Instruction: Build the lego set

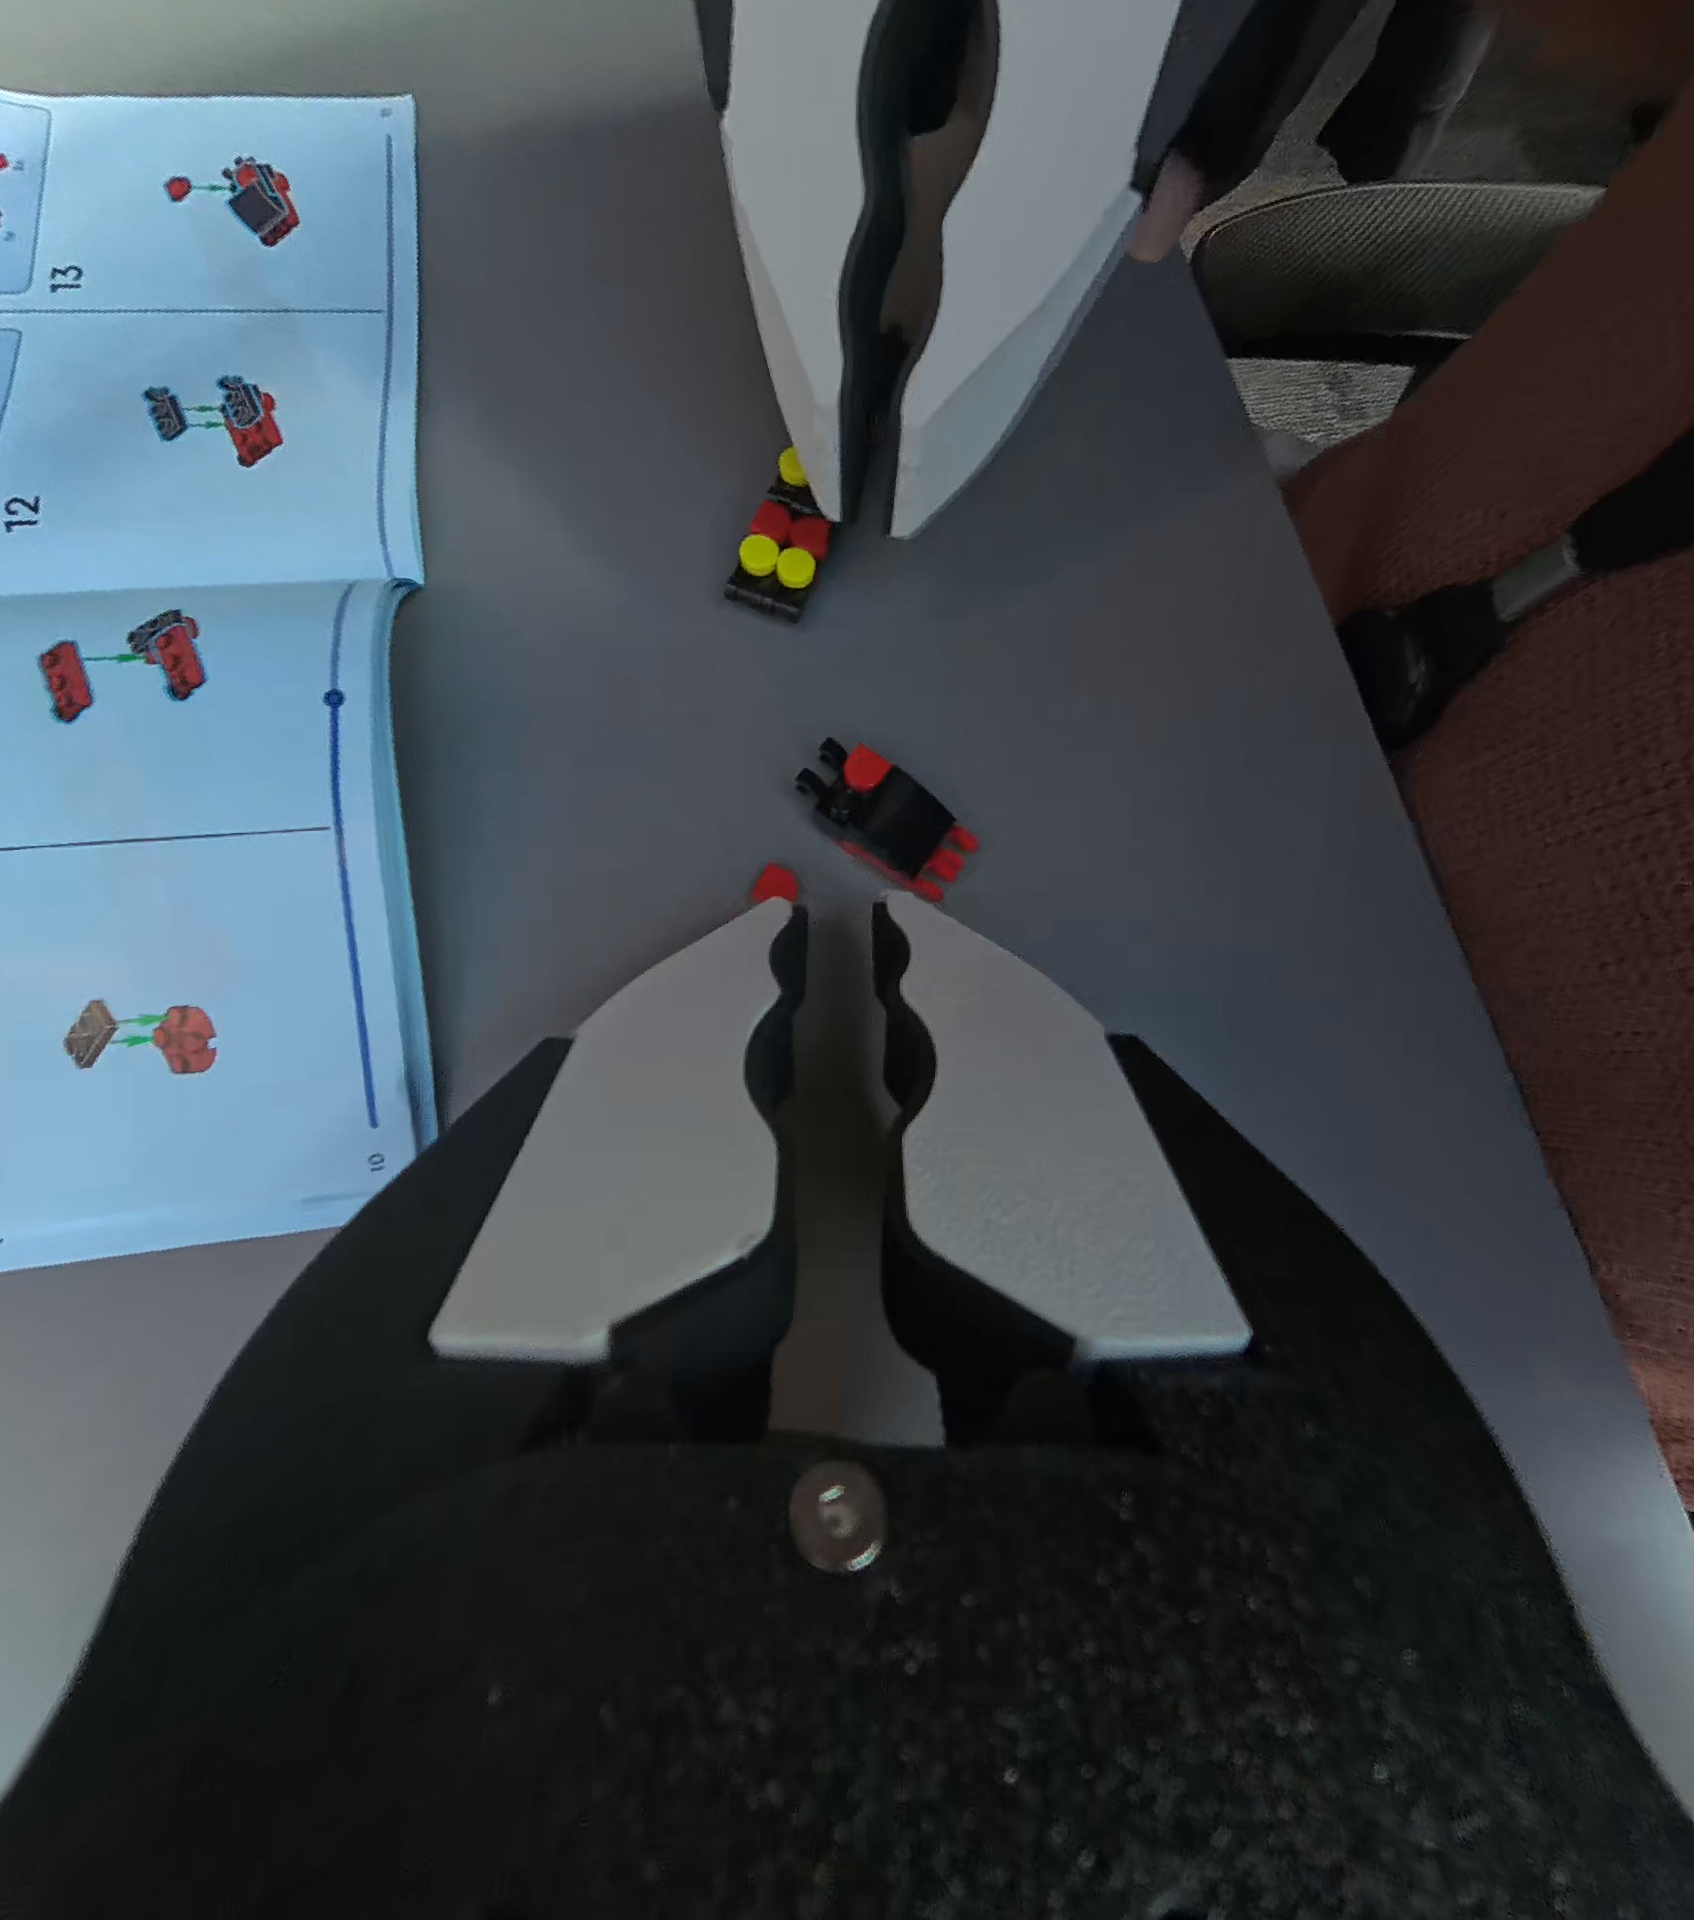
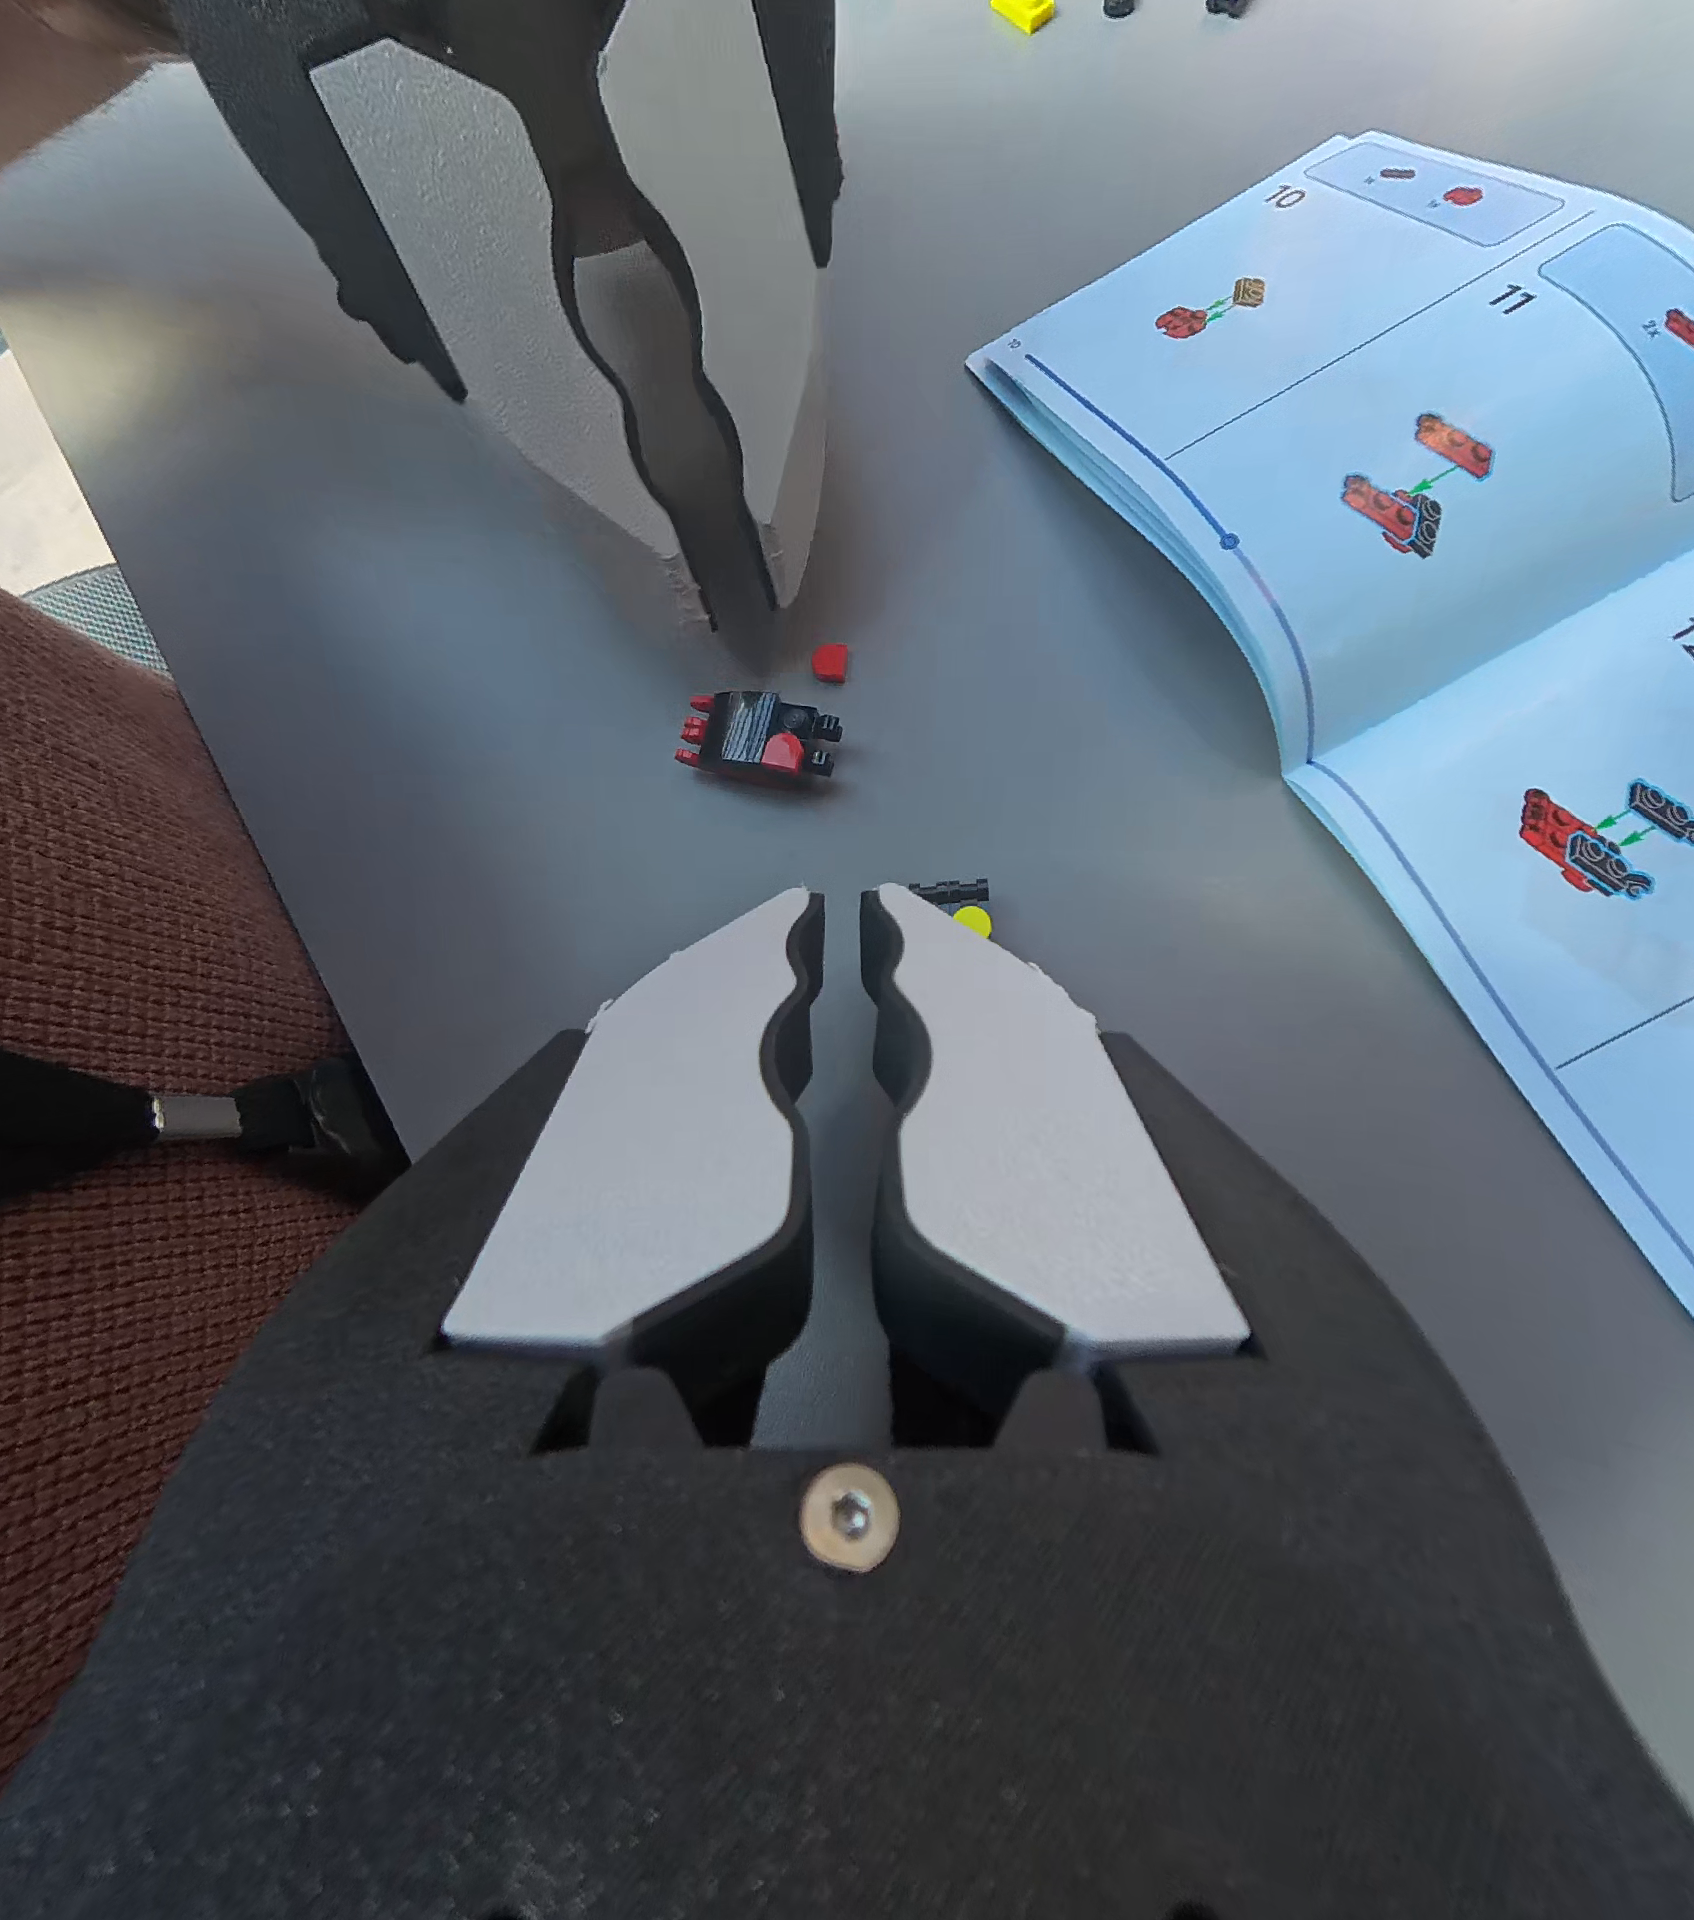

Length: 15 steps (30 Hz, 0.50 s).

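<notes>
A small black and red lego assembly (image 1: 884, 821) (image 2: 760, 738) lies on the grey table (image 1: 594, 748) between my two grippers. A loose small red piece (image 1: 775, 883) (image 2: 830, 662) lies just beside the left fingertip. My left gripper (image 1: 838, 909) (image 2: 744, 613) is shut and empty, tips down near the table. A second assembly, a black plate with yellow and red round studs (image 1: 781, 540), lies by my right gripper (image 2: 843, 896) (image 1: 864, 514), which is shut and empty. In the right wrist view that plate (image 2: 968, 906) is mostly hidden behind the right finger.
An open instruction booklet (image 1: 147, 623) (image 2: 1445, 623) lies flat beside the work area. A person's reddish-brown clothing with a black strap (image 1: 1653, 935) (image 2: 43, 831) is past the table edge (image 1: 1342, 623). A yellow brick (image 2: 1022, 12) and small black pieces lie at the far edge.
</notes>
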Each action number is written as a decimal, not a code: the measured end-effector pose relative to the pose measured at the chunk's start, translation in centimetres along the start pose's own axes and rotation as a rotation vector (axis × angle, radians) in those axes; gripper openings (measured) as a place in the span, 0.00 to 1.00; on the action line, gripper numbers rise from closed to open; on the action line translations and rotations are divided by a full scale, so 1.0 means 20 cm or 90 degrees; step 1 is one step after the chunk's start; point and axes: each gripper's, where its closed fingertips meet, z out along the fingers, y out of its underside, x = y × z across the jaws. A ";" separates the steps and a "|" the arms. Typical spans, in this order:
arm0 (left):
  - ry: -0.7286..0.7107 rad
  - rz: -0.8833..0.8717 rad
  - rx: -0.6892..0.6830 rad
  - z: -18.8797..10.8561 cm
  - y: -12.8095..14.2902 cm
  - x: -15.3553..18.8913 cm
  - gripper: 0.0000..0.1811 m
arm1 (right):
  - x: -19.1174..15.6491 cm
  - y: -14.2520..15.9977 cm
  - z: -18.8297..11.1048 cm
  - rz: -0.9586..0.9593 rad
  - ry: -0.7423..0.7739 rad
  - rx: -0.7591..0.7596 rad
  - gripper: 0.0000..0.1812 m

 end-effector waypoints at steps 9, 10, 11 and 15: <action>-0.012 0.021 -0.039 0.05 0.03 -0.05 0.06 | 0.00 0.01 0.00 0.000 0.003 0.000 0.03; -0.001 0.024 -0.044 0.06 0.03 -0.03 0.06 | 0.00 0.01 0.00 0.000 0.003 0.000 0.03; 0.014 0.023 -0.045 0.05 0.03 -0.01 0.06 | 0.00 0.01 -0.01 0.000 0.005 0.001 0.03; 0.039 0.017 0.005 0.02 -0.02 0.01 0.06 | 0.01 0.02 -0.01 0.006 0.004 0.007 0.03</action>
